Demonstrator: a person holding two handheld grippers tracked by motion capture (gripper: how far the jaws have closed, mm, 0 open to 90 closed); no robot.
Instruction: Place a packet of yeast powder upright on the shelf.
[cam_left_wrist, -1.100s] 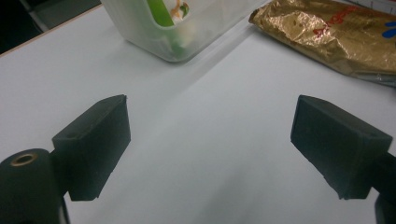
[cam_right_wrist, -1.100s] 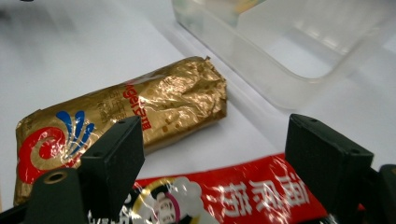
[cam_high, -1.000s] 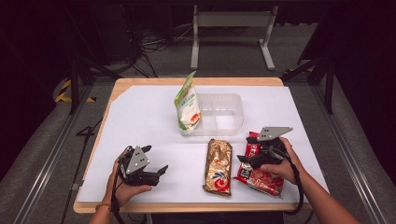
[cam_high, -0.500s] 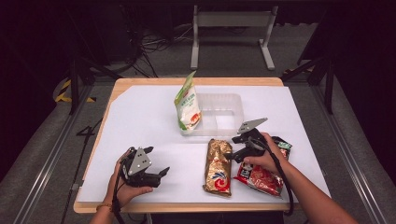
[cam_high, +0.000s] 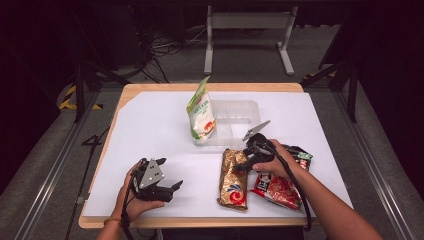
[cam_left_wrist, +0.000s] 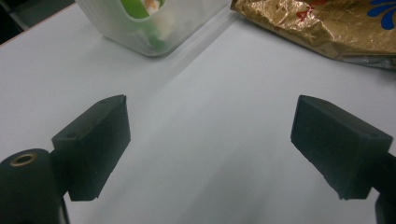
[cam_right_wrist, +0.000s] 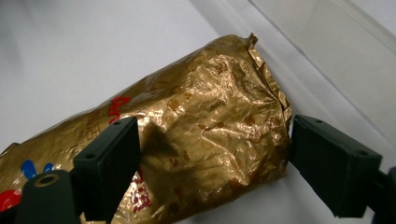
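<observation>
Straddling the gold bag (cam_right_wrist: 196, 140), your right gripper (cam_right_wrist: 212, 158) gapes unclamped; at eight o'clock, your left gripper (cam_left_wrist: 210, 149) idles, jaws apart.

Pouch (cam_high: 201, 116) in tub (cam_high: 239, 111), behind packets (cam_high: 233, 179)

Lying in front of one clear plastic tray (cam_high: 239, 114): one gold snack bag (cam_high: 233, 172), one red snack bag (cam_high: 278, 186). Standing in that tray: one green-and-white pouch (cam_high: 200, 112). Working nearby: two grippers.
</observation>
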